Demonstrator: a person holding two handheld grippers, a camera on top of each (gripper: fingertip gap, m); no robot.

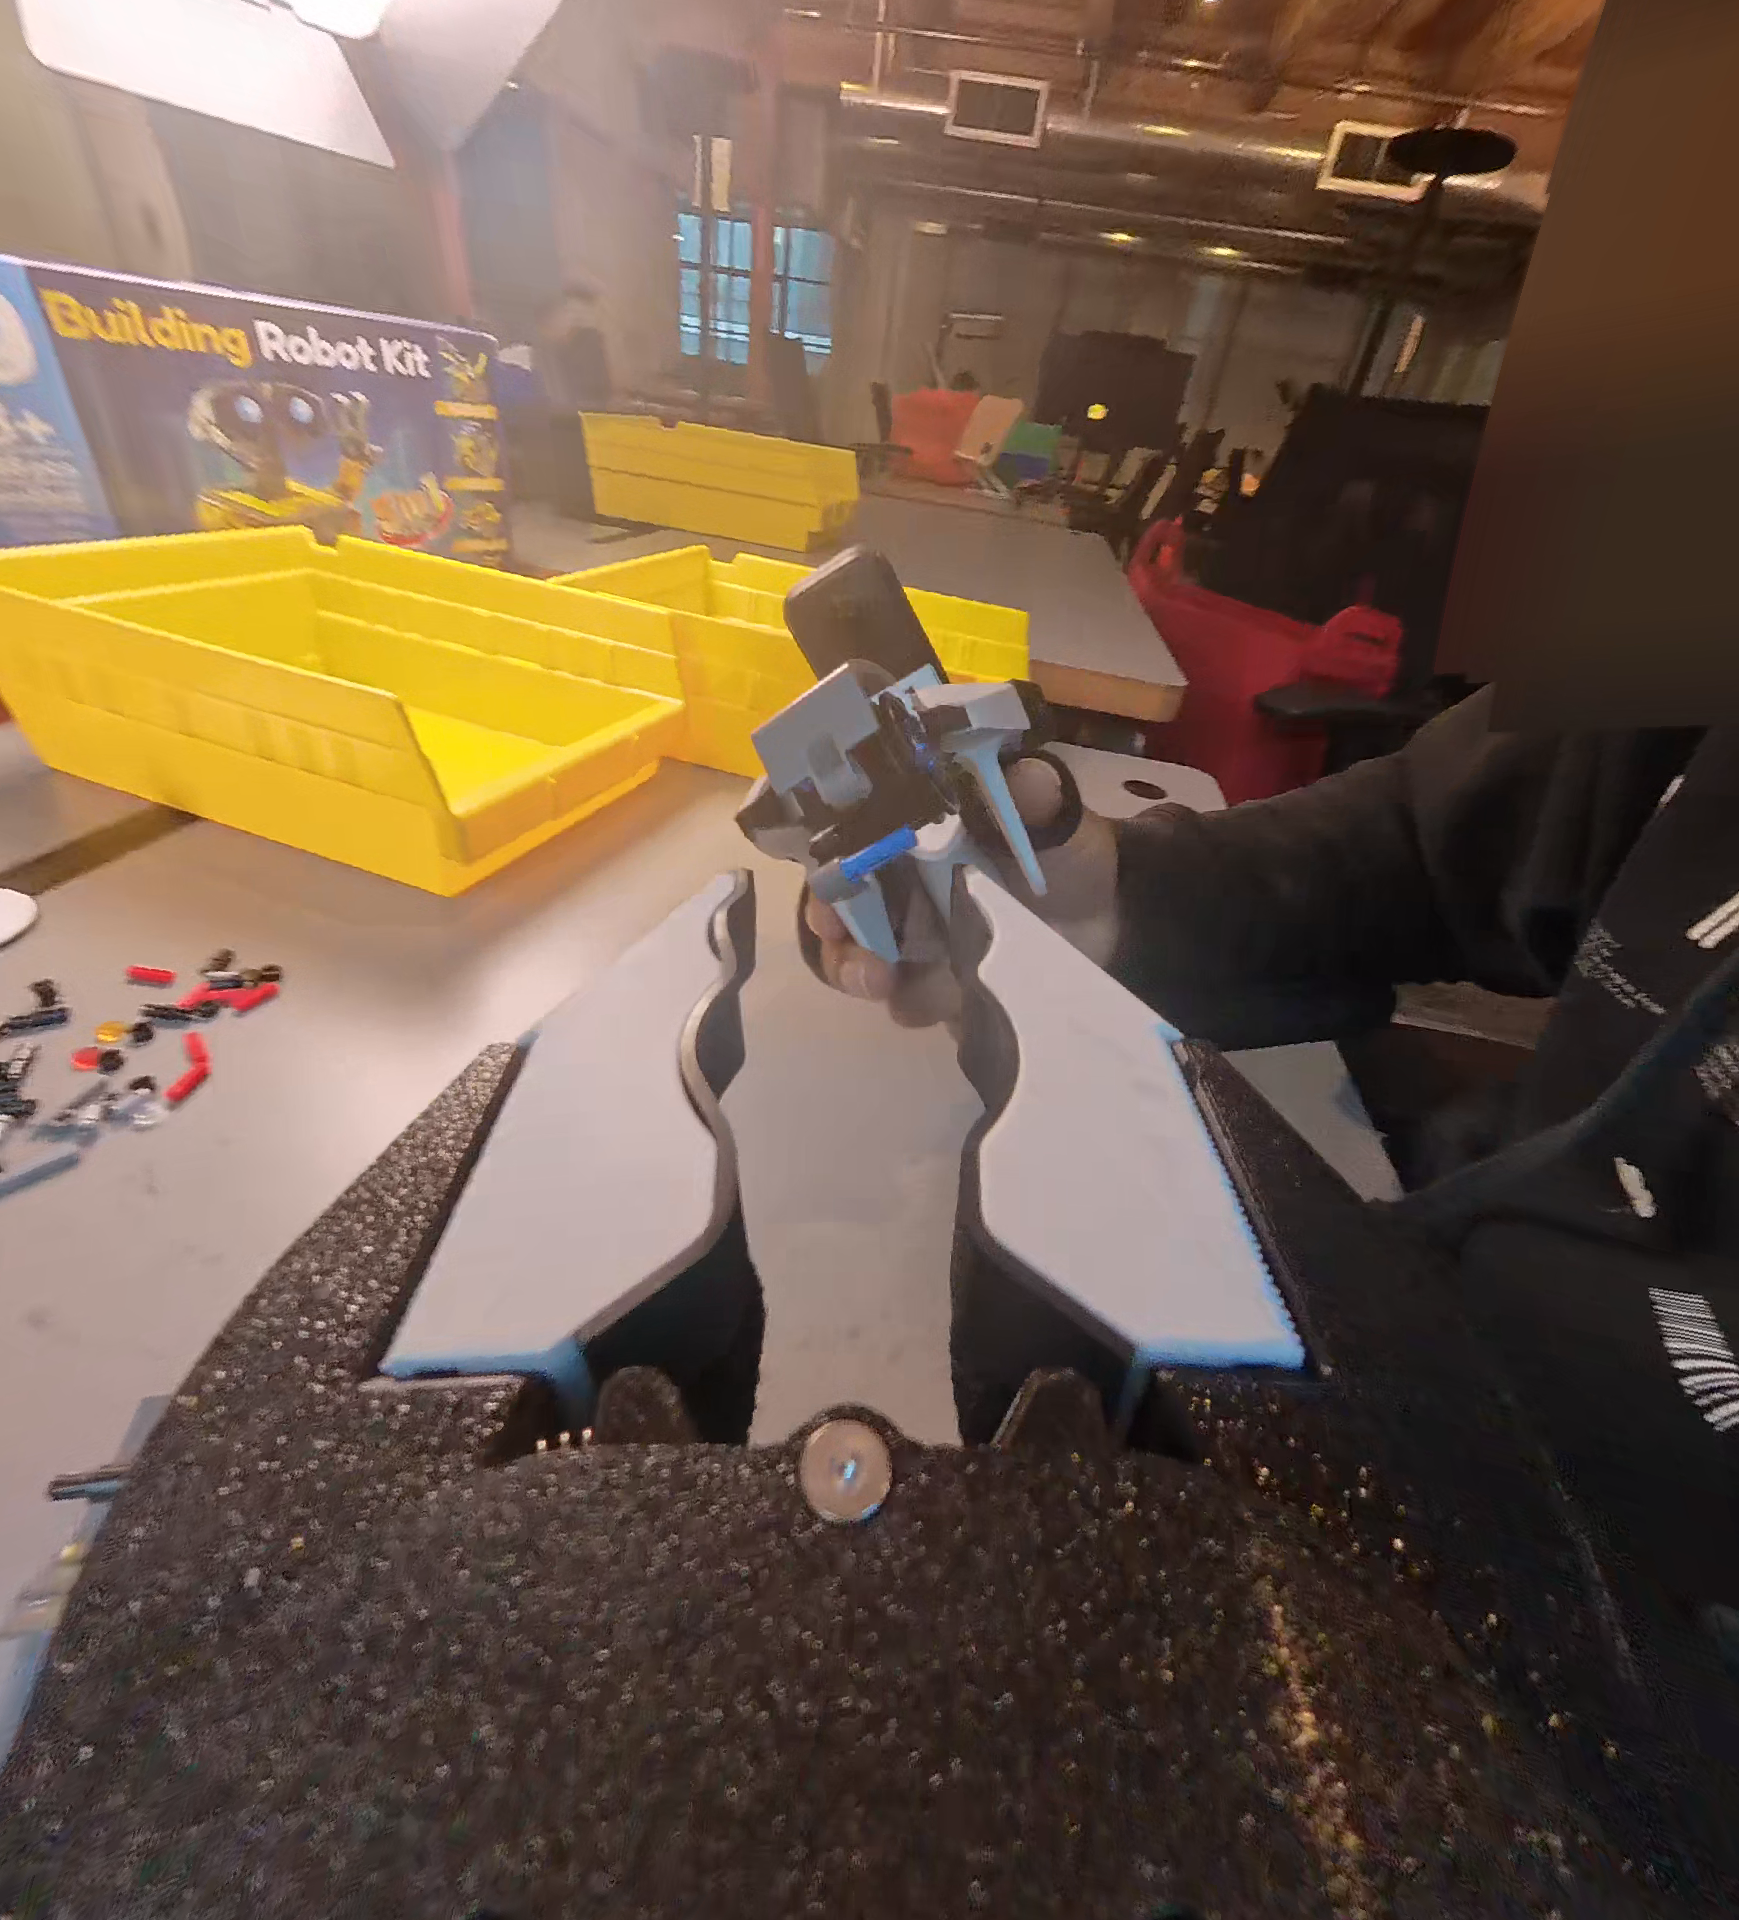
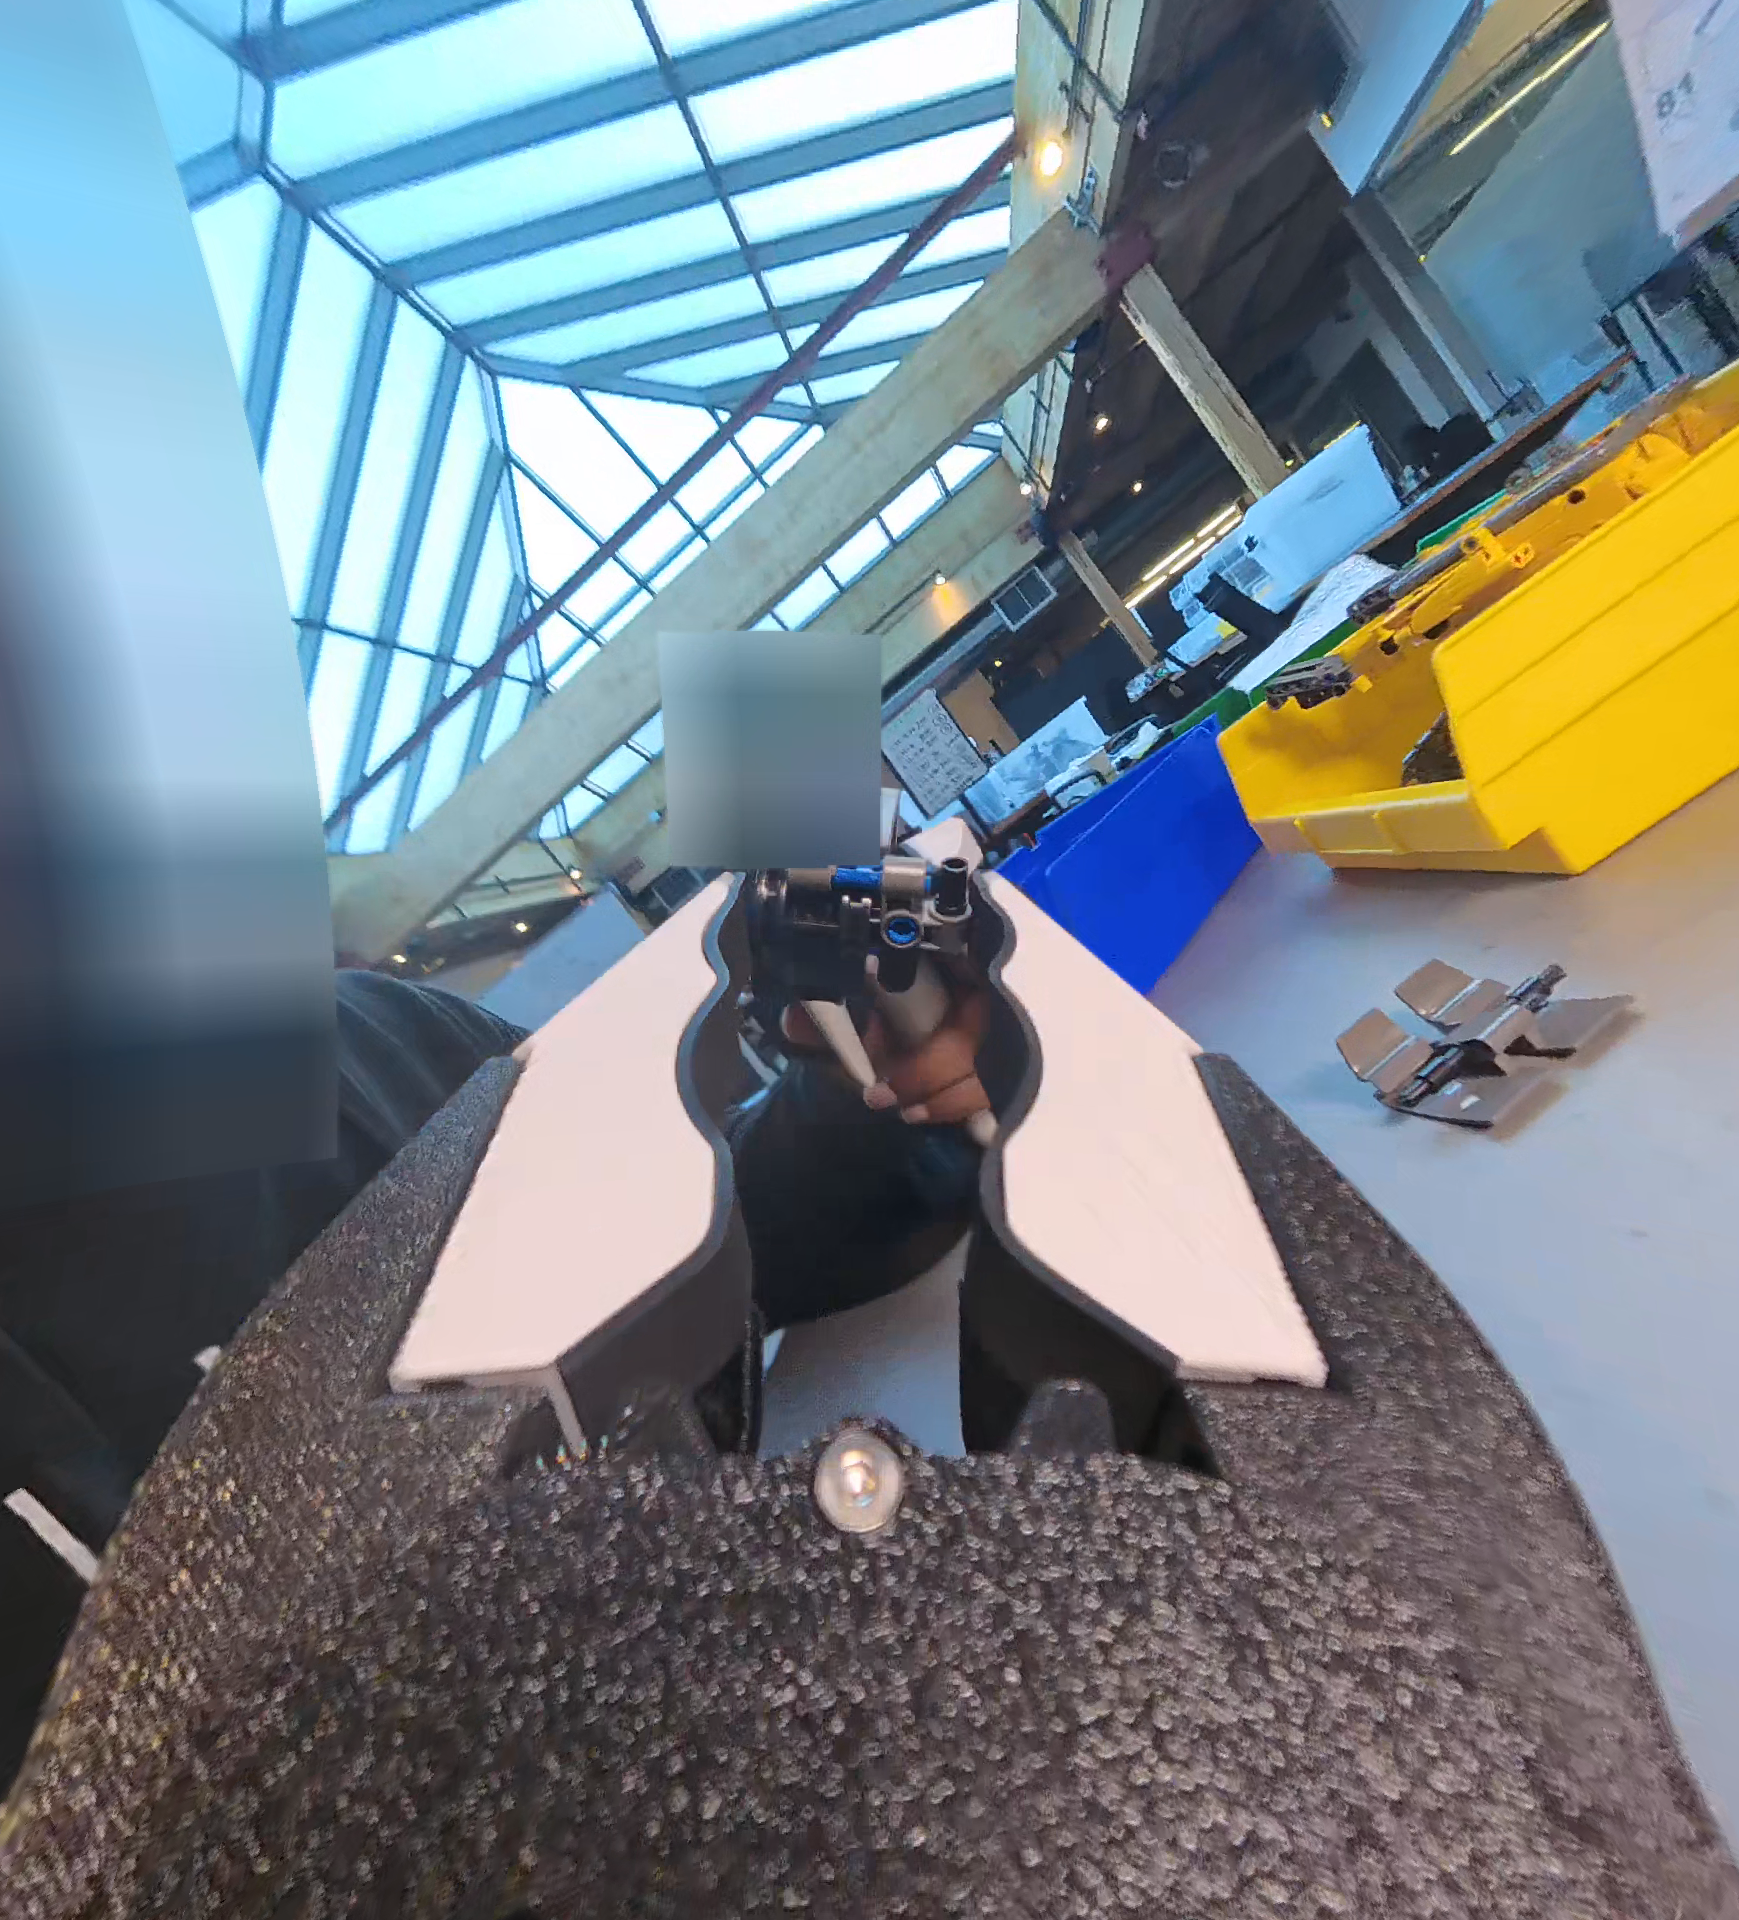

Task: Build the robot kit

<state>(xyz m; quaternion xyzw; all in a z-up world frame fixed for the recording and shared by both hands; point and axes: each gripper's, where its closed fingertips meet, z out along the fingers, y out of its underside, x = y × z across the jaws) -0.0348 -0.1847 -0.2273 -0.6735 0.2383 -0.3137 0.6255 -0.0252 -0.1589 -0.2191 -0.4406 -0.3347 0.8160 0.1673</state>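
A big hall with pipes on the ceiling and a glass roof stands behind a grey table (image 1: 252,1226). On the table are yellow bins (image 1: 325,707), and behind them stands a blue toy box with a robot picture (image 1: 221,416). A heap of small red and black building pieces (image 1: 96,1060) lies on the table to the left.

The left gripper (image 1: 849,914) has its two fingers apart and holds nothing. Just past its tips, a person's hand (image 1: 948,935) in a black sleeve holds up a small grey, black and blue toy model (image 1: 875,800). The model is in the air above the table, near the gripper's tips; you cannot tell if it touches them.

In the right wrist view, the right gripper (image 2: 860,914) points up, with its fingers apart too. The same toy model (image 2: 865,914) sits between its tips, held from below by the hand (image 2: 932,1070). You cannot tell if the fingers press on it. To the right on the table lie a flat grey built piece (image 2: 1478,1049), a blue bin (image 2: 1125,862) and a yellow bin (image 2: 1613,707) with yellow parts in it
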